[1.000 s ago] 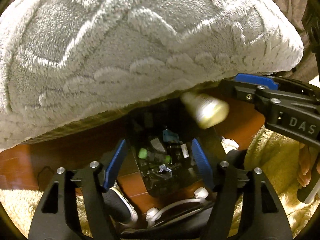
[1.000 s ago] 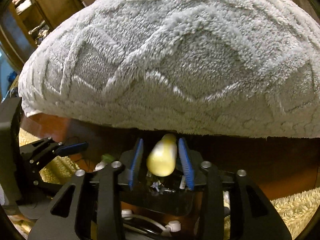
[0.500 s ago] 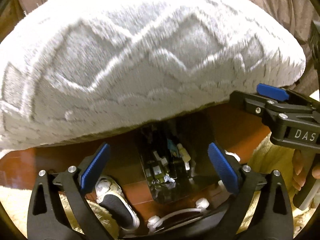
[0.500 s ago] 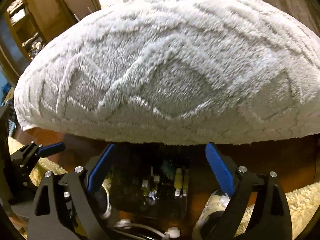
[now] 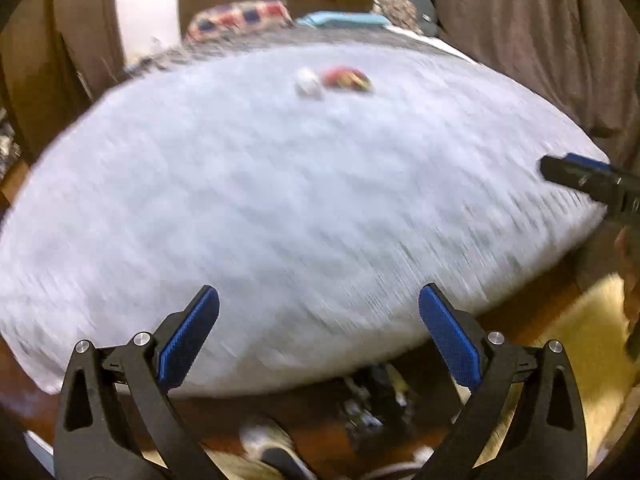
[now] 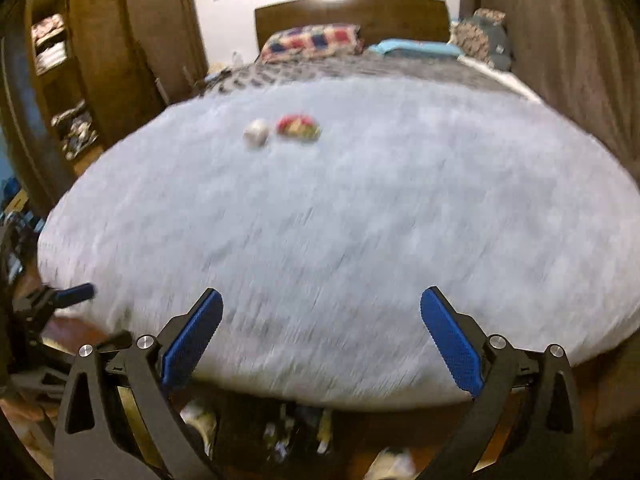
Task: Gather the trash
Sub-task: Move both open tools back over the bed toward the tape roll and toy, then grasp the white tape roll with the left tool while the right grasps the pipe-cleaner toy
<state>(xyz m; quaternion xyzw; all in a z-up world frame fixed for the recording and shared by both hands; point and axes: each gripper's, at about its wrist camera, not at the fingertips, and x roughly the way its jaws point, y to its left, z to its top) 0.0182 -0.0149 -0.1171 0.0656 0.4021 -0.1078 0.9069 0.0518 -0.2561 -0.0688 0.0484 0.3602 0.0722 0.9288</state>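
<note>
A white crumpled ball (image 5: 307, 82) (image 6: 256, 132) and a red and yellow wrapper (image 5: 347, 79) (image 6: 299, 126) lie side by side far up on the grey fleece bed cover (image 5: 280, 200) (image 6: 340, 220). A dark bin with trash (image 5: 374, 404) (image 6: 296, 432) sits on the floor under the bed's foot. My left gripper (image 5: 318, 334) is open and empty above the bed edge. My right gripper (image 6: 320, 336) is open and empty too. The right gripper's tip shows in the left wrist view (image 5: 588, 180).
Pillows (image 6: 316, 42) and a wooden headboard (image 6: 352, 10) are at the far end. Brown curtains (image 5: 540, 32) hang on the right, wooden shelves (image 6: 60, 72) on the left. A shoe (image 5: 272, 448) and a beige rug (image 5: 580, 340) lie on the floor.
The right gripper let a yellowish bottle drop into the bin and opened. The left gripper opened too. Both views then tilted up from the bin to the bed top.
</note>
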